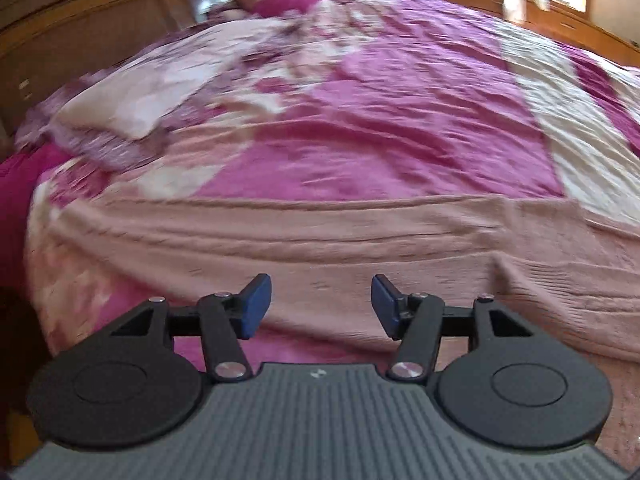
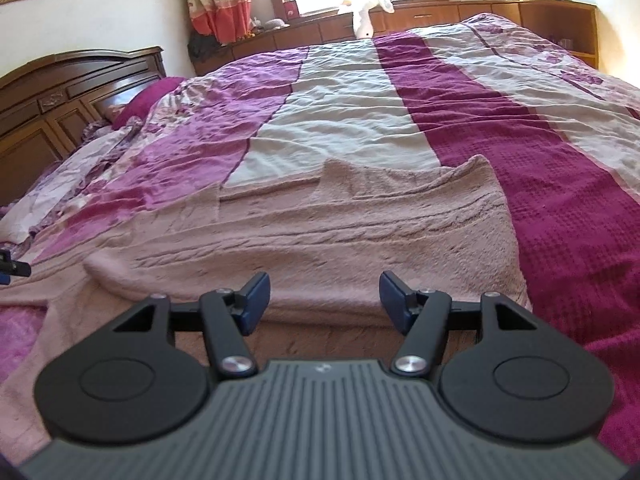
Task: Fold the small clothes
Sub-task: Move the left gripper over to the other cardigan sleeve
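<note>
A dusty pink knitted garment (image 2: pixel 320 232) lies spread flat on the bed, its far edge partly folded over with a notch in the middle. In the left wrist view the same pink knit (image 1: pixel 340 248) stretches across the width of the picture. My left gripper (image 1: pixel 321 304) hovers open just above the near part of the knit, nothing between its blue pads. My right gripper (image 2: pixel 324 304) is open too, low over the near edge of the garment. At the left edge of the right wrist view a bit of the left gripper's finger (image 2: pixel 12 267) shows.
The bed carries a quilt (image 2: pixel 500 128) in magenta, cream and floral stripes. A dark wooden headboard (image 2: pixel 60 96) stands at the left, with a magenta pillow (image 2: pixel 148 98) by it. Wooden cabinets (image 2: pixel 440 16) run under the window at the far side, with a white soft toy (image 2: pixel 366 14) on them.
</note>
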Available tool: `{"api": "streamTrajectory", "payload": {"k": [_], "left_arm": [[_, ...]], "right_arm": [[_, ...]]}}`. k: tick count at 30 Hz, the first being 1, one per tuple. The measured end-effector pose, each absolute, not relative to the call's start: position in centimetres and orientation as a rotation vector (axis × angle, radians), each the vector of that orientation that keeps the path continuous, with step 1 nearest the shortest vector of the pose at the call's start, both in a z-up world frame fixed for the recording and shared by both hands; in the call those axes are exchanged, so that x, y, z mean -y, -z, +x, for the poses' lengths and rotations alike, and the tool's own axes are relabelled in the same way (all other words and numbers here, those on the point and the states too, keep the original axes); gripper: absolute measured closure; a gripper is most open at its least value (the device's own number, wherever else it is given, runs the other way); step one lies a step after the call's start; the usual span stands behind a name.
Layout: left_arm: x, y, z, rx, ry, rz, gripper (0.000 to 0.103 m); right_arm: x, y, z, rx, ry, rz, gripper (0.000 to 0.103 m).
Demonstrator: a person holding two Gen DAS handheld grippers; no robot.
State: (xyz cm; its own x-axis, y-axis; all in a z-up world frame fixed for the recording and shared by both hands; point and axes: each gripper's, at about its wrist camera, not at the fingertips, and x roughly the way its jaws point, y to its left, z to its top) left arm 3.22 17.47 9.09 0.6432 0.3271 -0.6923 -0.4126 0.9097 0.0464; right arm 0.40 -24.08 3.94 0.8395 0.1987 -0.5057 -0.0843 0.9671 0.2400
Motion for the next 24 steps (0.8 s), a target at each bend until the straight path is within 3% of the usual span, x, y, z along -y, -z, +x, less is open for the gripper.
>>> {"api": "streamTrajectory", "payload": {"k": [14,24], "left_arm": [[-28.2,-5.3,1.9,-0.751,-0.559,-0.528,0.039],[-30.8,-4.1,3.4,-0.697,-0.548,-0.616,0.039]], "right_arm": [[22.4,-4.3,-1.5,-0.702,-0.200,0.194,0.040],[21.2,-3.6,-0.7,-0.769,-0.175,0.184,0.040]]}}
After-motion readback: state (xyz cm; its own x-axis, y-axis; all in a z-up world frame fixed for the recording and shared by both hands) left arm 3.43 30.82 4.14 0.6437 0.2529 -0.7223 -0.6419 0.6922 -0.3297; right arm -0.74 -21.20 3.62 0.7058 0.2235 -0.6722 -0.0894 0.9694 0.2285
